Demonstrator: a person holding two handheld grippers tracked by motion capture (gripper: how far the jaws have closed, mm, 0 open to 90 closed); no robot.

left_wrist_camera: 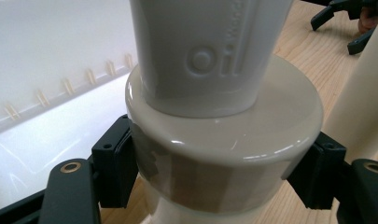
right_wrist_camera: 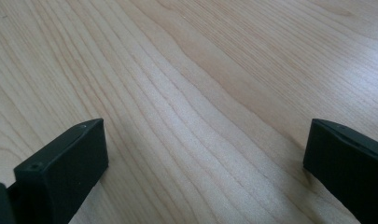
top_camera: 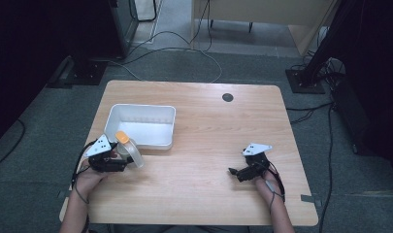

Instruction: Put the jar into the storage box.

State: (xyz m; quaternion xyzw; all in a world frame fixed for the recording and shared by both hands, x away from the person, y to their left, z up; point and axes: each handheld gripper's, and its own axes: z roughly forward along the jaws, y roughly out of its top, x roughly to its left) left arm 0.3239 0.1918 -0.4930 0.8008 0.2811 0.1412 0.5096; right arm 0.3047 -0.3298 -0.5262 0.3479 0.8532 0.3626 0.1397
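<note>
Presumably we are clamping the left gripper (left_wrist_camera: 214,177) around the oil bottle (top_camera: 127,149) beside the white bin (top_camera: 117,112) to place it inside, while the right gripper (top_camera: 236,172) is idling wide open.

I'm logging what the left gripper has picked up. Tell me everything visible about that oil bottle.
The oil bottle is a pale, translucent plastic container with an orange cap and embossed "Oil" lettering on its side. It leans tilted over the near edge of the white bin. The left gripper has its black jaws closed on a wide glossy ring of the bottle's body.
</note>
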